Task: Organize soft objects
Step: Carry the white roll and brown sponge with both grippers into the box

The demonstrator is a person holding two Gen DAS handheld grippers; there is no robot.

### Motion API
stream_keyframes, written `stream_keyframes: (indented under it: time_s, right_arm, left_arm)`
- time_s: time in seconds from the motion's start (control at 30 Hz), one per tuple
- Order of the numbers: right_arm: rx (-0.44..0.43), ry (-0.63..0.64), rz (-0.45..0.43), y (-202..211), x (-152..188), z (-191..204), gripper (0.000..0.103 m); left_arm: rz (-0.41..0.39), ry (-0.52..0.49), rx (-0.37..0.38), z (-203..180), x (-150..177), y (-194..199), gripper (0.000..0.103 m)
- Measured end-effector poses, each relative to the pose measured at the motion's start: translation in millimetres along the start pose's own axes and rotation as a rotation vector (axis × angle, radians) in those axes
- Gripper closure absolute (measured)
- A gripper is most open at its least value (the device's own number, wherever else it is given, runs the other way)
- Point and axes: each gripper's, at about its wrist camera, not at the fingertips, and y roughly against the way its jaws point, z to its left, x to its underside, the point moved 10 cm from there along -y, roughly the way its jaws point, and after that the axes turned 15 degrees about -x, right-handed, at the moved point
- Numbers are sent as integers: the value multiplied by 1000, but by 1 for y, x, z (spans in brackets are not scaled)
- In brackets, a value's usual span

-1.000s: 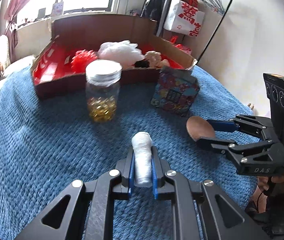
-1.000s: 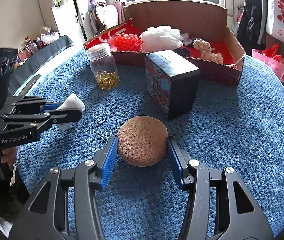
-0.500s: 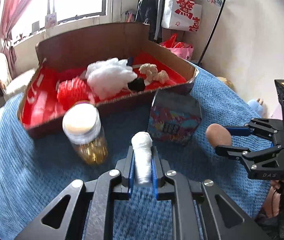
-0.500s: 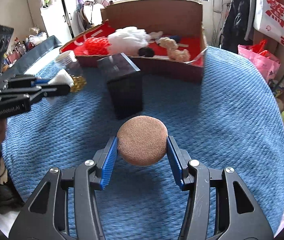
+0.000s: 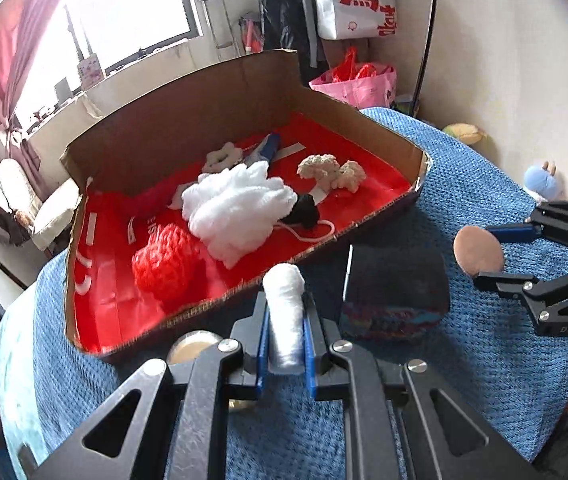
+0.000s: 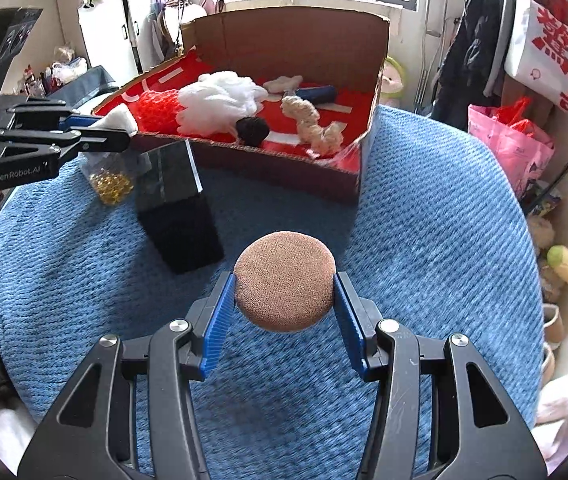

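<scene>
Both claws are nearer the cardboard box [image 5: 364, 120] than before: left gripper [image 5: 286, 316] clamps a white roll [image 5: 284, 308], right gripper [image 6: 284, 292] a brown pad [image 6: 284, 286].

**Readable markings**

On the side of the left gripper [image 6: 96, 136], in the right wrist view, white lettering reads "GenRobot.AI". The right gripper [image 5: 480, 256], seen from the left wrist, carries "DAS" on its lower arm (small, pale letters). Well beyond both claws a white paper bag [image 5: 358, 0] hangs, printed with large red Chinese characters. The red lining of the cardboard box [image 5: 96, 280], ahead of the left claw, bears white letters, apparently "EIS", only partly legible.
</scene>
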Motion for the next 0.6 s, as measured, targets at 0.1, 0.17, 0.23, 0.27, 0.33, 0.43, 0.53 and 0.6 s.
stream_keyframes:
  time_s: [0.1, 0.17, 0.23, 0.27, 0.33, 0.43, 0.53, 0.6]
  right_arm:
    - [10, 22, 3, 1, -11, -3, 55]
    - [18, 42, 2, 2, -21, -4, 55]
    - [23, 58, -1, 4, -33, -5, 55]
    - [26, 64, -3, 4, -38, -6, 55]
    - [19, 77, -9, 5, -50, -7, 55]
    - [16, 95, -13, 4, -74, -12, 55]
    - [4, 114, -9, -1, -103, -19, 55]
    - [-3, 122, 1, -6, -119, -25, 55]
  left_arm:
    - [12, -21, 16, -1, -11, -6, 88]
    - [13, -30, 27, 0, -20, -9, 88]
    - [15, -33, 51, -1, -31, -12, 88]
    - [14, -32, 69, -1, -38, -14, 88]
    - [17, -30, 86, 0, -49, -17, 88]
    - [22, -23, 135, -2, -68, -23, 88]
    - [32, -10, 192, -4, -89, -32, 88]
    - [50, -6, 222, -8, -100, -41, 88]
